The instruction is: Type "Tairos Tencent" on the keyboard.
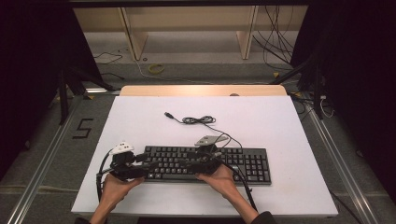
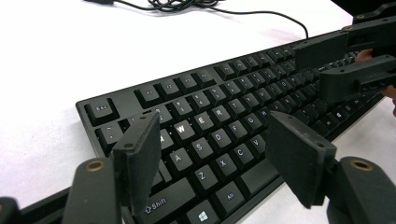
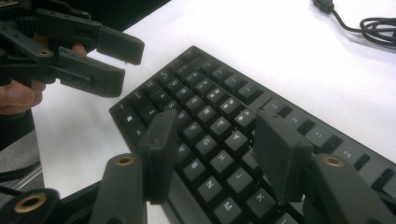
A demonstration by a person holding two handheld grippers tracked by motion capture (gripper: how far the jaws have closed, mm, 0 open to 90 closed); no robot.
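I have both grippers over the keyboard (image 1: 205, 163), which lies flat near the front edge of the white tabletop (image 1: 280, 121). My left gripper (image 2: 212, 154) hangs above the left-hand letter keys, its fingers (image 2: 140, 154) released, nothing between them but keys below. My right gripper (image 3: 219, 149) hovers over the middle keys, fingers (image 3: 280, 149) likewise spread and empty. The keyboard's cable (image 1: 198, 120) lies coiled toward the far edge.

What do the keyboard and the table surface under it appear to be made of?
Keyboard: likely matte black plastic, going by its moulded keycaps with printed white legends and dull sheen. Table surface: smooth matte white, possibly laminate or a sheet; a light wood-coloured edge shows at its far side.
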